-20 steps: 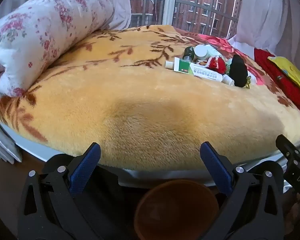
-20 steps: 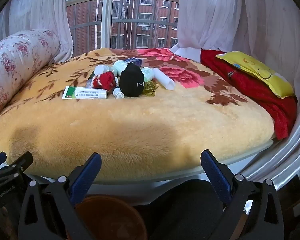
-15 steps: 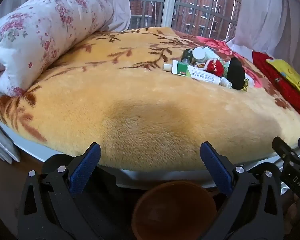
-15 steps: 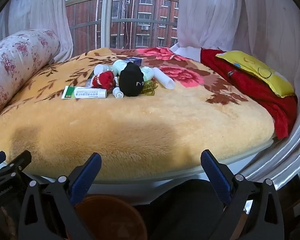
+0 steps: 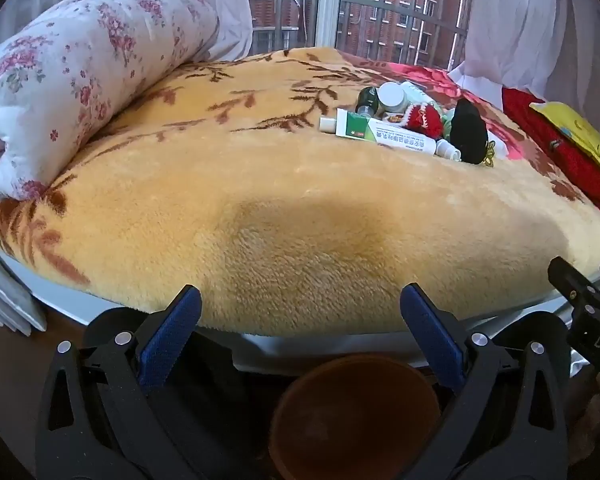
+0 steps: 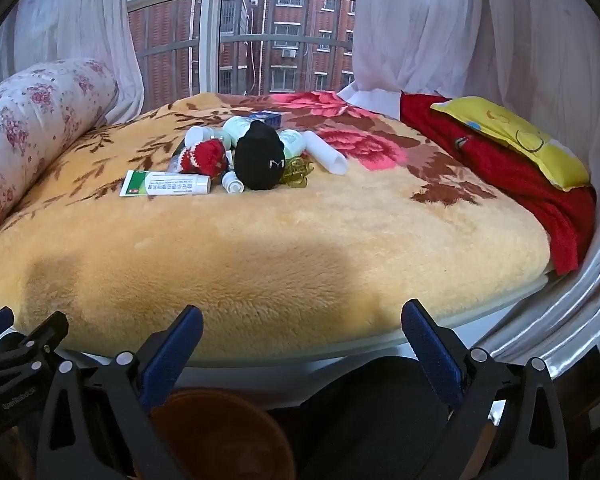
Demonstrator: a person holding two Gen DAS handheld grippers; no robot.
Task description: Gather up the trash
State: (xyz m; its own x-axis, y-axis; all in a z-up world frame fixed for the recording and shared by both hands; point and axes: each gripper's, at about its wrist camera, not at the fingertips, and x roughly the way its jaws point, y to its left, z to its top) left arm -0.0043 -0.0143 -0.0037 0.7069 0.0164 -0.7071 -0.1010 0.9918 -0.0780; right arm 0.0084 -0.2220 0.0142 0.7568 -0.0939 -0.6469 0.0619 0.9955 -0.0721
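Note:
A heap of small items lies far back on a yellow plush blanket point(image 5: 260, 184): a green-and-white toothpaste tube point(image 5: 380, 135) point(image 6: 166, 189), white bottles point(image 5: 392, 96) point(image 6: 236, 128), a white tube point(image 6: 326, 152), a red knitted thing point(image 5: 422, 118) point(image 6: 206, 156) and a black knitted cap point(image 5: 468, 132) point(image 6: 260, 158). A brown bin point(image 5: 354, 412) point(image 6: 220, 432) stands on the floor below. My left gripper point(image 5: 300, 332) and right gripper point(image 6: 300, 340) are open and empty, at the blanket's near edge.
A rolled floral quilt point(image 5: 72, 76) point(image 6: 32, 120) lies along the left. A red cloth point(image 6: 508, 176) with a yellow pillow point(image 6: 512, 136) lies at the right. Curtains and a window stand behind. The other gripper shows at each view's edge point(image 5: 588, 312) point(image 6: 16, 344).
Both views have drifted slightly; the heap sits a little lower and nearer the middle in the left view. Both grippers stay open and empty.

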